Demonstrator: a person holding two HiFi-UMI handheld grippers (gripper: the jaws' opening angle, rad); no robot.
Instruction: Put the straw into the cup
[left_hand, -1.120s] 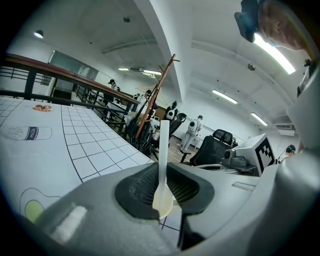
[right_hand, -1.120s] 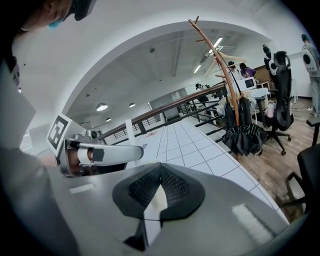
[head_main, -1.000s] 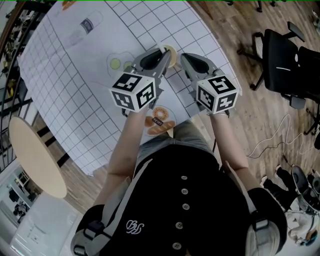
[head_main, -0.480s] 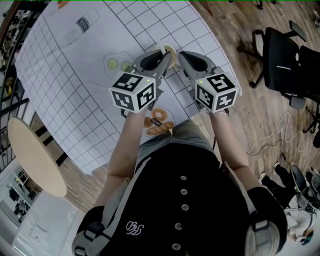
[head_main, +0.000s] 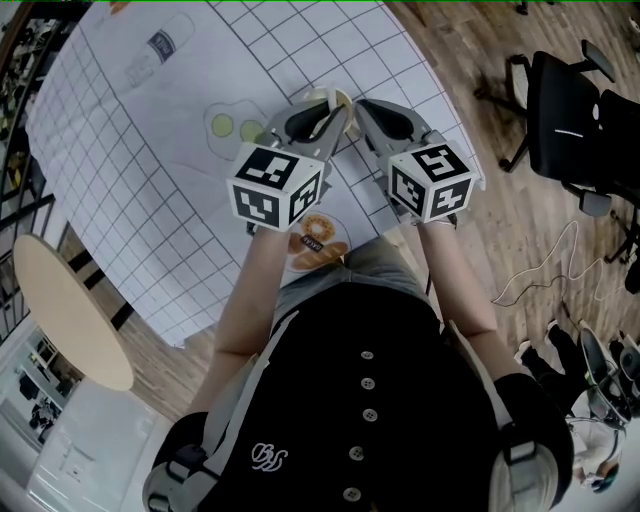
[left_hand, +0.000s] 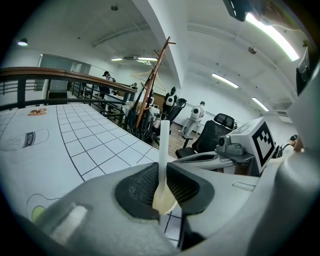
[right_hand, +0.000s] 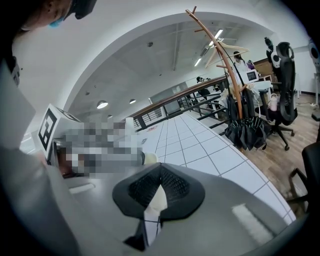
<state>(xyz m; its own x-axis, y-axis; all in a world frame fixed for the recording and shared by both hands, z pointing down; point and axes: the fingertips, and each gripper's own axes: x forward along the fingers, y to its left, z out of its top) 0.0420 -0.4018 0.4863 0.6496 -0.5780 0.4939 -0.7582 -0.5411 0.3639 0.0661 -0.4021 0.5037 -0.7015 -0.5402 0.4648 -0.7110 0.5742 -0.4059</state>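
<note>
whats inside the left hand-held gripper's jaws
A white straw stands upright, pinched in the left hand-held gripper. Its lower end is hidden by the jaws.

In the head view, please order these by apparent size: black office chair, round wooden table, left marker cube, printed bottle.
1. Black office chair and round wooden table: about alike, largest.
2. Left marker cube, though nearness enlarges it.
3. Printed bottle, smallest.

straw (left_hand: 163, 145): white, upright | cup (head_main: 339, 98): cream, probably just below straw
</note>
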